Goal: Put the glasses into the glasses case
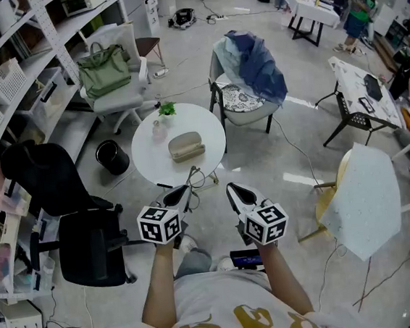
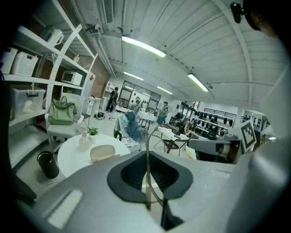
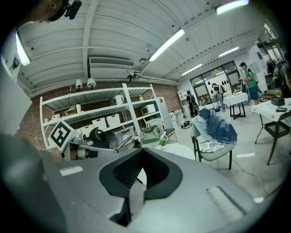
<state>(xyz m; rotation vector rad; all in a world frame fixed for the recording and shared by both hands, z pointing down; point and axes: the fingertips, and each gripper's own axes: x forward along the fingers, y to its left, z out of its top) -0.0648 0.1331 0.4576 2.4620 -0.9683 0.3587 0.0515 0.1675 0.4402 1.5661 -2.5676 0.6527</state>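
Note:
In the head view a closed beige glasses case (image 1: pixel 186 145) lies on a round white table (image 1: pixel 146 158). My left gripper (image 1: pixel 184 191) hovers just off the table's near edge, shut on thin-framed glasses (image 1: pixel 194 175) that stick out toward the table. The left gripper view shows the jaws (image 2: pixel 146 157) pinching a thin temple of the glasses (image 2: pixel 146 139), with the case (image 2: pixel 102 152) ahead to the left. My right gripper (image 1: pixel 232 189) is beside the left one, shut and holding nothing; in the right gripper view its jaws (image 3: pixel 142 157) are closed.
A small green plant (image 1: pixel 166 109) and a little bottle (image 1: pixel 159 128) stand at the table's far side. A black office chair (image 1: pixel 74 231) is to the left, a black bin (image 1: pixel 112 157) by the table, a draped chair (image 1: pixel 251 78) behind, and shelving (image 1: pixel 8 93) along the left.

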